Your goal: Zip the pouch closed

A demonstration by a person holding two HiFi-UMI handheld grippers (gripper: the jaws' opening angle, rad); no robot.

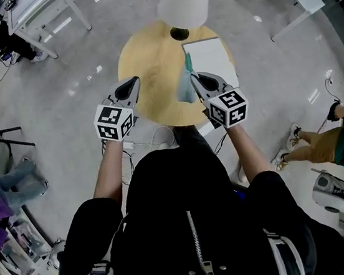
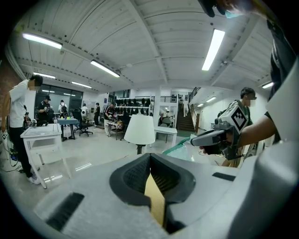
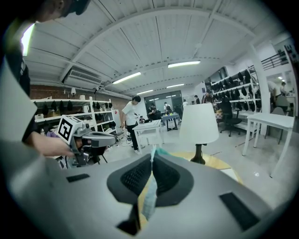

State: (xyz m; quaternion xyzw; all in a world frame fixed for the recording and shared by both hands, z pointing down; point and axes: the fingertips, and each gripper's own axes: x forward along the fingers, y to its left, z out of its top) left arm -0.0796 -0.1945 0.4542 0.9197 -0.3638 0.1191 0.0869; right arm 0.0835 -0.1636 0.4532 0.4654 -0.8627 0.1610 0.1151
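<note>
A teal pouch (image 1: 184, 88) hangs over the near right part of the round wooden table (image 1: 149, 61). My right gripper (image 1: 193, 76) is shut on its upper edge. In the right gripper view the pouch fabric (image 3: 150, 186) is pinched between the dark pads and trails down below them. My left gripper (image 1: 134, 81) hovers over the table's left edge, a short way left of the pouch, shut with nothing between its jaws. From the left gripper view, the right gripper (image 2: 212, 138) and the pouch (image 2: 180, 147) show ahead to the right.
A lamp with a white shade (image 1: 183, 1) stands at the table's far edge. A white sheet (image 1: 211, 56) lies on the table's right part. White tables (image 1: 42, 12) and several people stand around the room. Cables (image 1: 153, 141) lie on the floor below.
</note>
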